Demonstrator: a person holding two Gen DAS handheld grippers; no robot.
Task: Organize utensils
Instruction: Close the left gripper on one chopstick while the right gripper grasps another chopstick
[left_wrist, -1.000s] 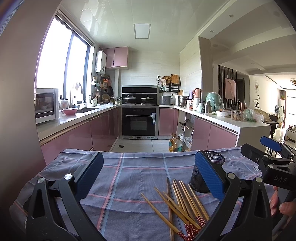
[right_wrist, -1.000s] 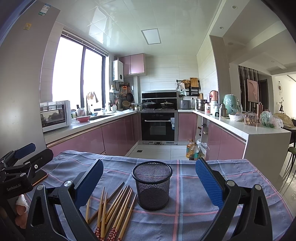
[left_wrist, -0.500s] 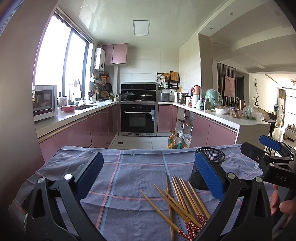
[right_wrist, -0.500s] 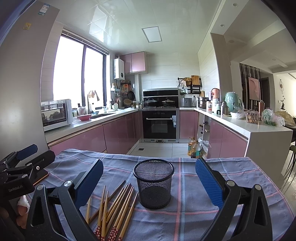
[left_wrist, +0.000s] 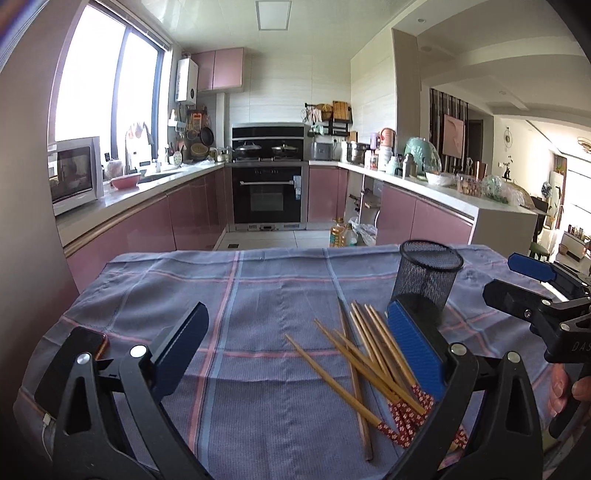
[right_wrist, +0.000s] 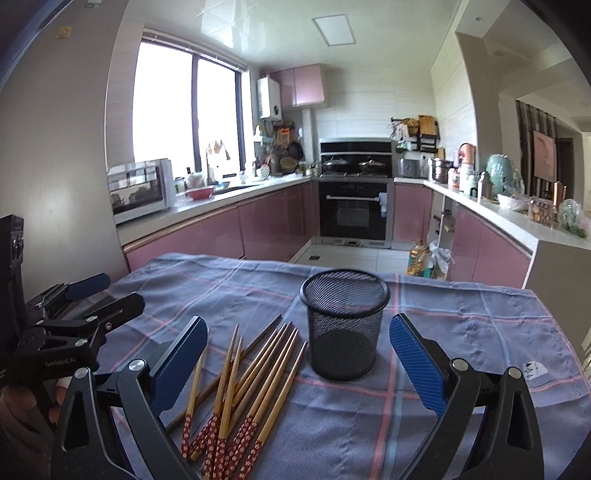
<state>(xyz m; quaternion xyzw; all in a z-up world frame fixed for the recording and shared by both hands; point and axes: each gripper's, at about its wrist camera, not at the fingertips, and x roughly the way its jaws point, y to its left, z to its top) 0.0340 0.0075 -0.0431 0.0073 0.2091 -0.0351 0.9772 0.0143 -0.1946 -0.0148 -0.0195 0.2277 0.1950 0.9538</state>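
- Chopsticks (right_wrist: 236, 391), wooden with red flower-patterned ends, lie in a loose fanned heap on the plaid cloth (left_wrist: 258, 295), none of them in the mesh cup.
- Black wire-mesh pen cup (right_wrist: 344, 325) stands upright and empty on the cloth, just right of the heap.
- Right gripper (right_wrist: 299, 362): jaws wide apart though they have just been closing a little; nothing is clamped. The cup stands ahead between the two blue pads, touching neither, and the chopsticks lie beside the left pad.
- Left gripper (left_wrist: 299, 354): jaws likewise wide apart after just closing slightly, holding nothing. The chopsticks lie below, by its right pad; the cup stands just beyond that pad.
- A phone (left_wrist: 74, 365) lies on the cloth behind the left gripper's left finger.
- Each gripper shows at the edge of the other's view, a hand (left_wrist: 565, 387) gripping its handle.
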